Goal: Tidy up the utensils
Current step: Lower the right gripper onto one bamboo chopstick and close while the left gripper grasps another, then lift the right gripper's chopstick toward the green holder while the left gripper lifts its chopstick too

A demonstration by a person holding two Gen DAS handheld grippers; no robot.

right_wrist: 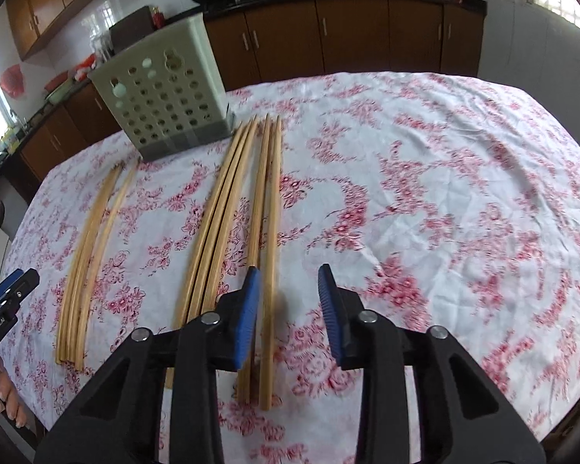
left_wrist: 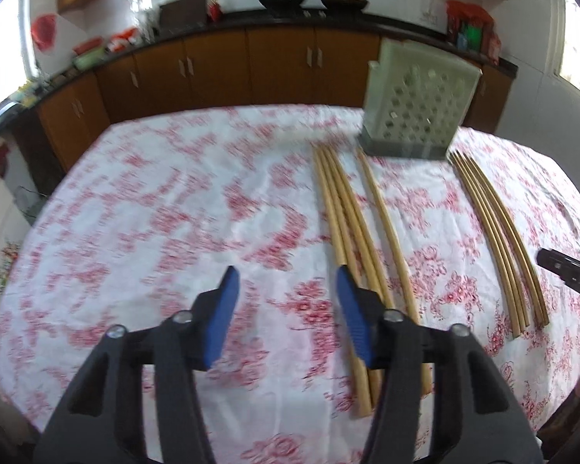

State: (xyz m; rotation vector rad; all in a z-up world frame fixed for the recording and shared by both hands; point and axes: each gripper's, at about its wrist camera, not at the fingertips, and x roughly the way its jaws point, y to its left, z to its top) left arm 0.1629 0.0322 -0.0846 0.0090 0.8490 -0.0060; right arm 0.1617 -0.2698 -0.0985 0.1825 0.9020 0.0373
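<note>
Several wooden chopsticks lie lengthwise on the floral tablecloth [left_wrist: 154, 212]. In the left wrist view a bundle [left_wrist: 340, 212] and a single stick [left_wrist: 384, 228] run under my left gripper's right finger, and another bundle [left_wrist: 498, 239] lies further right. My left gripper [left_wrist: 287, 272] is open over bare cloth. In the right wrist view my right gripper [right_wrist: 289, 270] is open above a pair of chopsticks [right_wrist: 268, 201], one showing in the gap, untouched. A bundle [right_wrist: 220, 208] lies left of it, another [right_wrist: 85, 251] further left. The perforated pale holder [right_wrist: 166, 96] stands upright beyond them.
The holder [left_wrist: 417, 108] sits near the table's far edge. Brown cabinets [left_wrist: 251, 62] and a dark counter with bowls run behind the table. The other gripper shows at each view's edge: right [left_wrist: 568, 270], left [right_wrist: 7, 290]. A person's fingers [right_wrist: 4, 398] are at the lower left.
</note>
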